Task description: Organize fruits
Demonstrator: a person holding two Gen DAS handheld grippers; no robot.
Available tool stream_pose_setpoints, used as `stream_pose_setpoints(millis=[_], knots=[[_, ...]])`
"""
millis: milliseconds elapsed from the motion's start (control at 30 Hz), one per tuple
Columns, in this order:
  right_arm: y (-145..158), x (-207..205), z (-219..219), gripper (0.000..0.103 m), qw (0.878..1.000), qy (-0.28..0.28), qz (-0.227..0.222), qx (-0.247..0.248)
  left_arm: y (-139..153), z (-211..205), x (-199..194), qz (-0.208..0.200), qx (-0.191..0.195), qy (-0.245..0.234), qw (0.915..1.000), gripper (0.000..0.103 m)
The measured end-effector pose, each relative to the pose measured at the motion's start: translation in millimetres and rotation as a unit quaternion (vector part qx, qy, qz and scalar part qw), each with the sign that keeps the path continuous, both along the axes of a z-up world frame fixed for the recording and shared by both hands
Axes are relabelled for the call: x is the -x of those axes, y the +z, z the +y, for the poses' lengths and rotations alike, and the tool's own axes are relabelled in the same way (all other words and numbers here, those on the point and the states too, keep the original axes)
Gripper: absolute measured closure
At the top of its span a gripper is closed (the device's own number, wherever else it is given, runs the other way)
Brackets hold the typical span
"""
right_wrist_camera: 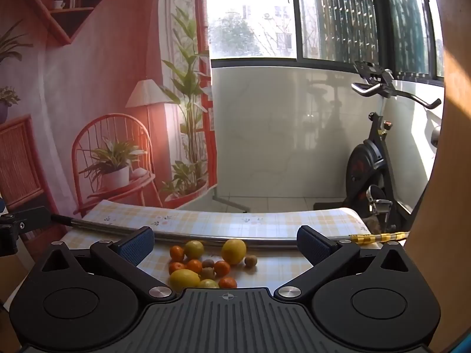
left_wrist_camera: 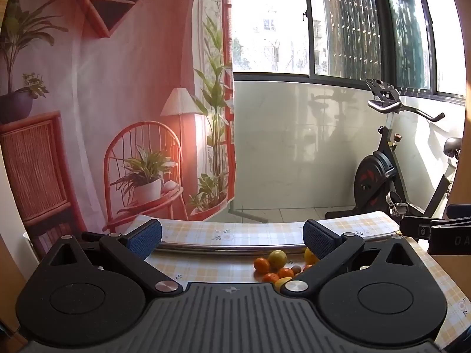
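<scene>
Both grippers tilt down, fingers spread.

— Anything hidden at the left gripper?
— Its right finger covers part of a lemon.
— And the right gripper?
— Its body hides the near edge of a lime and a tangerine.

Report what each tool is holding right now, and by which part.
Nothing is held. The left tool and the right tool both stand wide open with empty gaps; the fruits lie loose on the table.
</scene>
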State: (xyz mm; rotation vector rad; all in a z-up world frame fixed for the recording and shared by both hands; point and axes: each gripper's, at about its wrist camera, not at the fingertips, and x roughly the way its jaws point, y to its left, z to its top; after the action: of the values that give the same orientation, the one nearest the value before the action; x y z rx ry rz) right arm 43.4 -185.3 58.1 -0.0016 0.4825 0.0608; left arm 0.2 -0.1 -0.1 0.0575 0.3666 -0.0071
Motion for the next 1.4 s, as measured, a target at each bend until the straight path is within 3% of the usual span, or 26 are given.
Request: stream_pose_setpoints(millis=[1400], knots=[[0.7,2.7,-3.7,0.0,1.0,-0.003,-0.001,-0.003,2.1,1.7,1.3,-0.011,-0.003,0.001,0.9999,0.0]])
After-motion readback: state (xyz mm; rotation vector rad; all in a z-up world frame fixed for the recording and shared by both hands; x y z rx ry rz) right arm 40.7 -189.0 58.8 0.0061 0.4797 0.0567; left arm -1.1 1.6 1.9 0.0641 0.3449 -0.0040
